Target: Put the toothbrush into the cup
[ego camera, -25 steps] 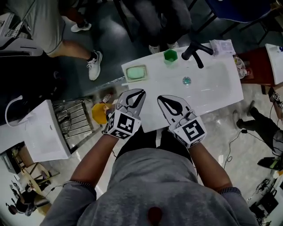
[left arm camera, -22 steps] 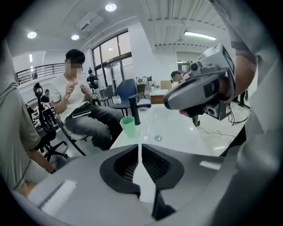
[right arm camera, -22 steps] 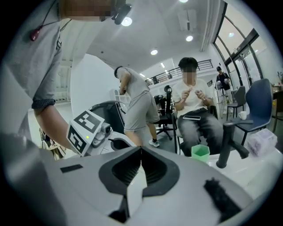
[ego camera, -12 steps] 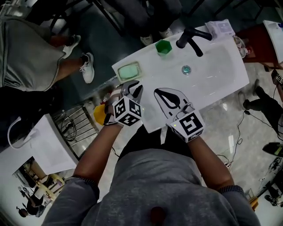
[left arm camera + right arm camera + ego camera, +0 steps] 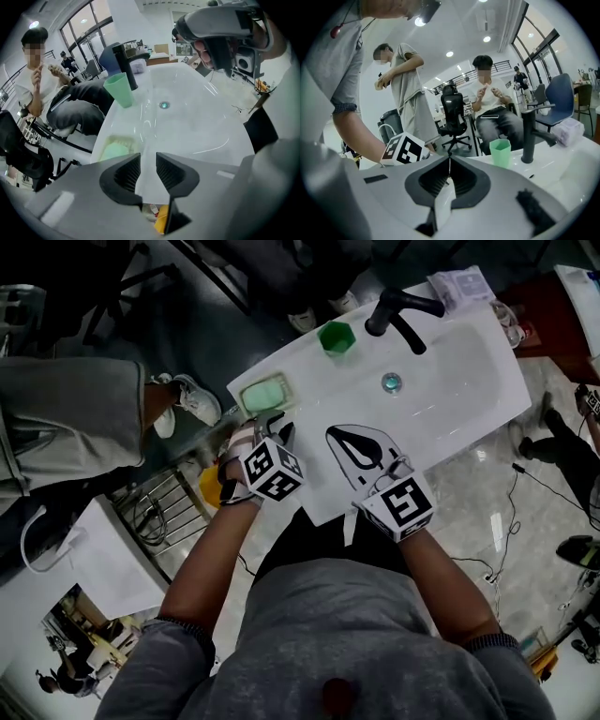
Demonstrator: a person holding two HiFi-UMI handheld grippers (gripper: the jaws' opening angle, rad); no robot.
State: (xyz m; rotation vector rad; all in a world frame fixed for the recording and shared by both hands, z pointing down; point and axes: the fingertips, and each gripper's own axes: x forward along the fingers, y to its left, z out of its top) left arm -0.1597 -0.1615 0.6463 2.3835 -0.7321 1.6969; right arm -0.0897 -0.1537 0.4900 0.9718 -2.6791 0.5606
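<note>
Toothbrush did not show plainly in any of my views, so I could not say for certain where it lay. My best guess was the shallow tray at the near-left corner of the white surface, where I saw only a pale green mass too blurred to sort out. The left tool hung tilted steeply down just short of that tray. Its jaws had just been opening and stood partway apart, with nothing between them but bare white surface. The right tool hovered over the near edge of the surface beside the left one, its jaws closed tip to tip on nothing. The green cup stood upright at the far edge, just left of the black tap and well apart from both tools. I judged the step in hand to be the reach for the pickup. To do it well I would spread the left jaws wider, bring them down squarely across the handle rather than along it, and close near its middle so the brush would not swing on the way to the cup. Which way the brush pointed, and how its long axis ran, I could not tell from these views, and I would want that settled before closing.
</note>
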